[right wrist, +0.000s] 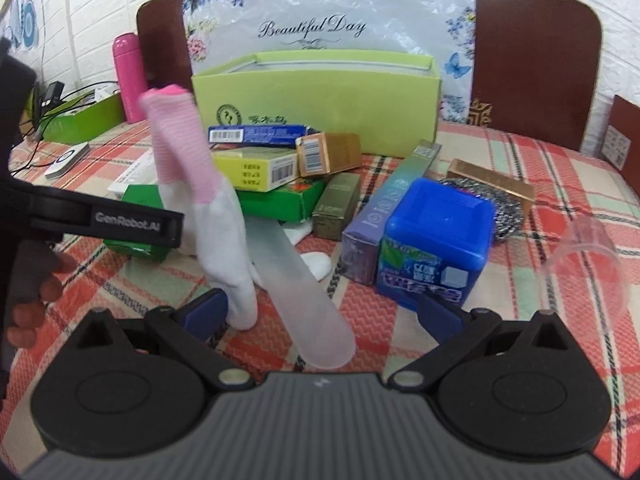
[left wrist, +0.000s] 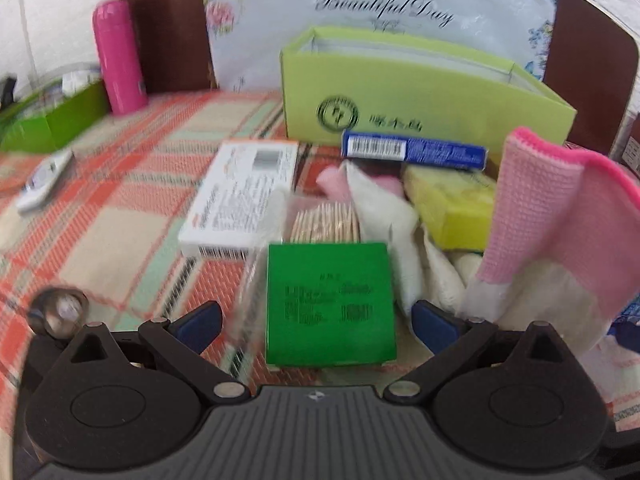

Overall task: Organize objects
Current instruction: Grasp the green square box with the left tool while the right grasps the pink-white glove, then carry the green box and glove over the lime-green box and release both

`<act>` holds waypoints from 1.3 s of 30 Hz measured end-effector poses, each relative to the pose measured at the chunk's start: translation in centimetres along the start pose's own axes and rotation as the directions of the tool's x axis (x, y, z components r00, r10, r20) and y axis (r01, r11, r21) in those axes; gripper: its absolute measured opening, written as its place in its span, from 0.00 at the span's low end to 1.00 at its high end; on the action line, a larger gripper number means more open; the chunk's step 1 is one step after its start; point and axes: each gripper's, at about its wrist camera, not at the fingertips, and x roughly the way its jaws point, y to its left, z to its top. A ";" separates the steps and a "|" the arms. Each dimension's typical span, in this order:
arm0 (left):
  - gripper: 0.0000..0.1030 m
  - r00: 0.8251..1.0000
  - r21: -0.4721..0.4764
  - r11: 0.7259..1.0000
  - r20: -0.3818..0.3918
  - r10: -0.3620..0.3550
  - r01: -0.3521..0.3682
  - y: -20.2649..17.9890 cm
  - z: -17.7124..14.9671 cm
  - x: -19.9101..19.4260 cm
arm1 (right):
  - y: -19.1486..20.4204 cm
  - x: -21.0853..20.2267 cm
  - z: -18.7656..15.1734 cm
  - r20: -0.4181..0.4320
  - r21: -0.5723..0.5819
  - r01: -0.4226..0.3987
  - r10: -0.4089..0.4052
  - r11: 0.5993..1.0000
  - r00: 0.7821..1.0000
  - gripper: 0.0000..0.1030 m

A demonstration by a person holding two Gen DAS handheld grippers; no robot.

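My left gripper [left wrist: 316, 320] is open, its blue fingertips either side of a small green box [left wrist: 330, 302] on the plaid tablecloth. My right gripper [right wrist: 320, 312] is open, with a pink-cuffed white glove [right wrist: 200, 184] standing by its left fingertip and a frosted plastic strip [right wrist: 304, 300] lying between the fingers. The glove also shows in the left wrist view [left wrist: 548, 216]. An open light-green carton [right wrist: 320, 108] stands at the back, also in the left wrist view [left wrist: 420, 96]. The left gripper's body [right wrist: 100, 216] shows at the left of the right wrist view.
Piled before the carton: blue toothpaste box [right wrist: 260, 134], yellow box [right wrist: 256, 168], gold box [right wrist: 332, 154], flat green box [right wrist: 280, 200], purple box [right wrist: 388, 208], blue tub [right wrist: 436, 240], steel scourer [right wrist: 500, 208]. White box [left wrist: 244, 196], toothpicks [left wrist: 326, 224], pink bottle [left wrist: 118, 56], clear cup [right wrist: 584, 256], chairs behind.
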 end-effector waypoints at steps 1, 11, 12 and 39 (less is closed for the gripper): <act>1.00 1.000 -0.018 1.000 0.023 -0.014 0.015 0.4 -0.3 0.0 | 0.1 0.2 0.0 -0.002 0.003 -0.010 0.010 1.000 1.000 1.00; 0.67 0.998 0.026 0.999 0.060 -0.026 0.024 0.6 -0.3 -1.1 | 1.1 0.3 -0.2 0.036 -0.013 -0.037 0.038 0.999 0.999 0.51; 0.61 0.998 0.025 0.999 0.058 -0.033 0.031 0.7 -0.2 -1.2 | 1.1 0.0 -0.2 0.037 -0.016 -0.058 0.058 0.998 0.998 0.38; 0.61 0.924 0.095 0.973 0.306 -0.231 0.211 -1.9 7.3 -10.6 | -1.0 -7.7 7.2 0.348 0.012 -0.107 0.097 0.994 0.932 0.04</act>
